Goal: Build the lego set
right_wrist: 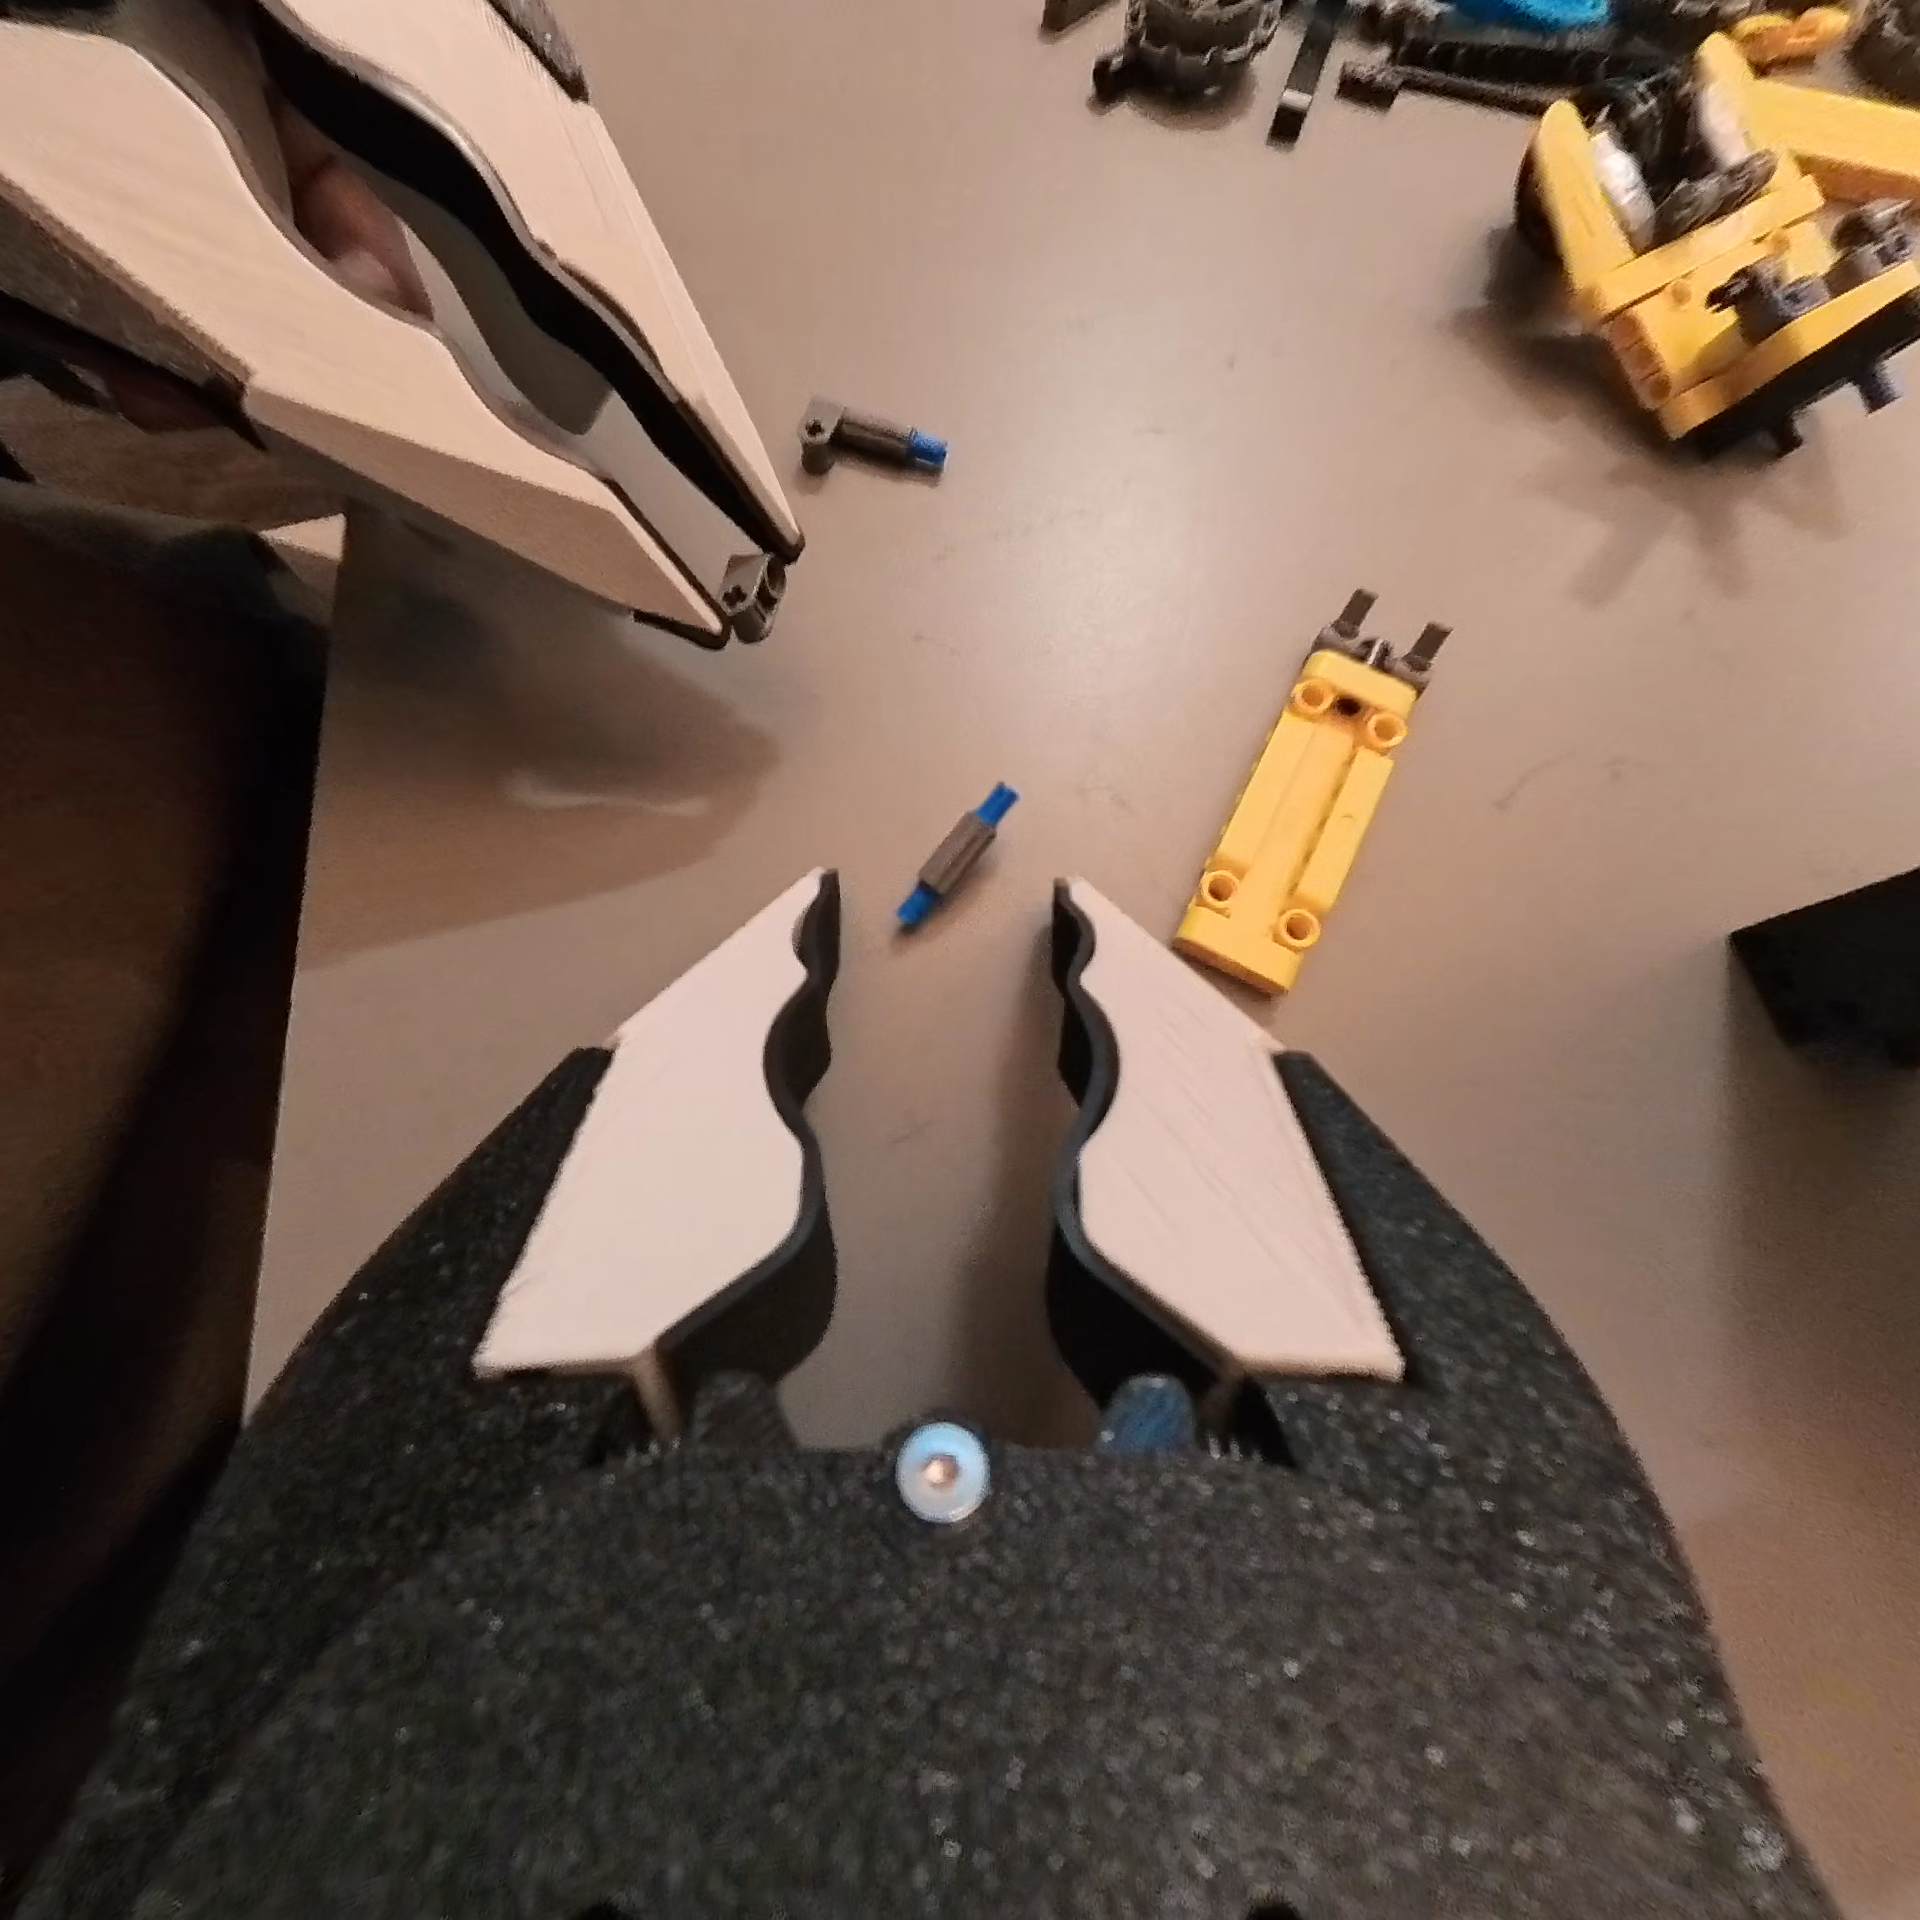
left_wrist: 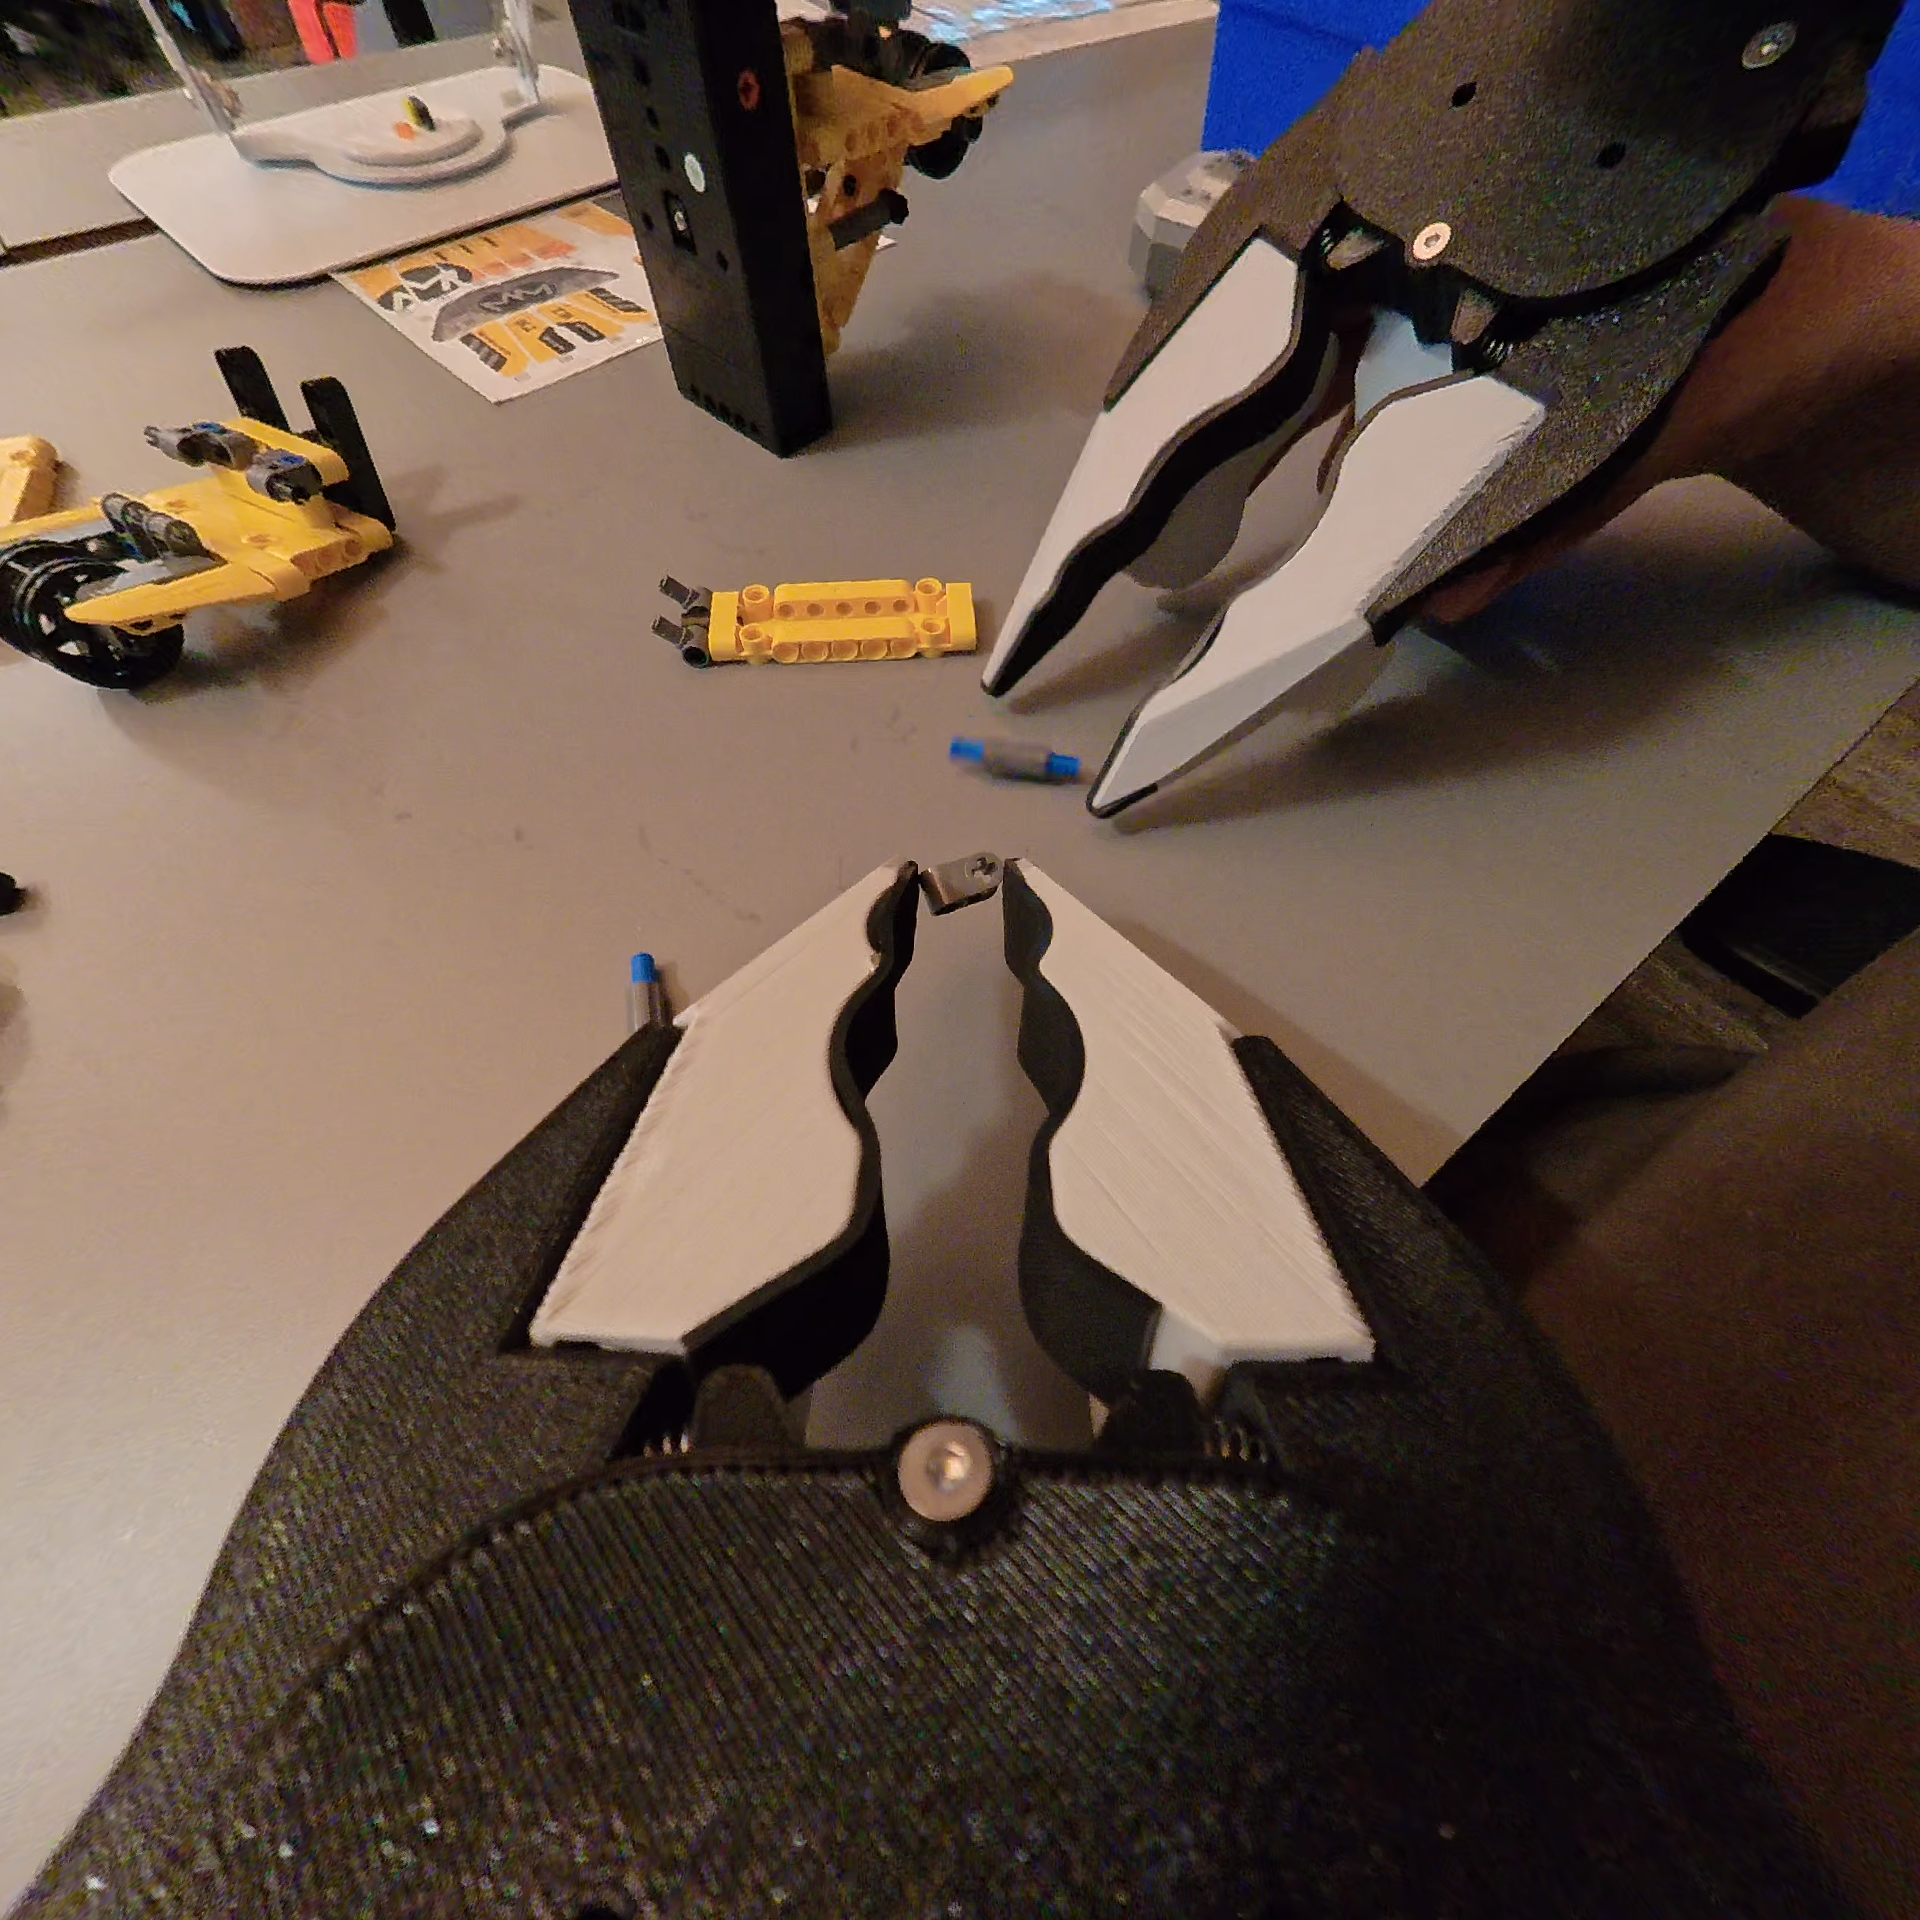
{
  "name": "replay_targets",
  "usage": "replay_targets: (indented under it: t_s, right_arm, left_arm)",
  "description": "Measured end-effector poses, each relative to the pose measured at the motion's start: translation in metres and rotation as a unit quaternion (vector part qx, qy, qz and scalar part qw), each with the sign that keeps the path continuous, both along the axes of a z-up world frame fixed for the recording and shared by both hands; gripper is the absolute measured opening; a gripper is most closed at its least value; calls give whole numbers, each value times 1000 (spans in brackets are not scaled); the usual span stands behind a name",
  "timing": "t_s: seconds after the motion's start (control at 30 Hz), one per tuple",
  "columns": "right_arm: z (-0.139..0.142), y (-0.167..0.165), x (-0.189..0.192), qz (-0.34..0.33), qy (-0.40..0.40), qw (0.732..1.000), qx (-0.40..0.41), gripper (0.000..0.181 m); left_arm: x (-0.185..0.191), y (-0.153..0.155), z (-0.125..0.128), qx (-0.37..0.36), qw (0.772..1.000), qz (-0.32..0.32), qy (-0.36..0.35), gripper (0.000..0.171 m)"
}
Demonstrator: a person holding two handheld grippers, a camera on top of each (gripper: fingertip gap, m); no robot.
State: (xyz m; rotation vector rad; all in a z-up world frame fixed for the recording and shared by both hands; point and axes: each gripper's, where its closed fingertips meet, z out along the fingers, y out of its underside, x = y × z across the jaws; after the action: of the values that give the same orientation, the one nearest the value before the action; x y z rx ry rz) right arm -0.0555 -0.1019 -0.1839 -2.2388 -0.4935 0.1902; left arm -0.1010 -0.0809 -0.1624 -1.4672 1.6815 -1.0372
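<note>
While the left gripper (left_wrist: 961,878) pinches a small dark grey plastic connector (left_wrist: 963,881) at its tips, the right gripper (right_wrist: 945,899) hangs spread just near a blue-ended grey plastic pin (right_wrist: 958,854) on the grey table (right_wrist: 1091,416)

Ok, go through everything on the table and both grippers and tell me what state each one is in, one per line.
left gripper: shut on small dark grey connector, lifted off the table.
right gripper: open, empty, fingers either side of the blue and grey pin.
blue and grey pin: lying flat, loose.
yellow plate piece: lying flat, dark clips at one end.
yellow vehicle section: partly built, resting on table.
sticker sheet: flat.
</note>
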Motion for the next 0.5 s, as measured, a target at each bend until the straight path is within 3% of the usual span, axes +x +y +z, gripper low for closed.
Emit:
replay_targets:
  t_s: [0.23,0.5]
  right_arm:
    - [46,6,-12,1,145,985,88,29]
    - [47,-1,-39,32,358,933,-11,27]
  left_arm:
    - [2,-12,13,14,999,-23,-36,13]
    - [4,-33,27,81,991,-62,-84,13]
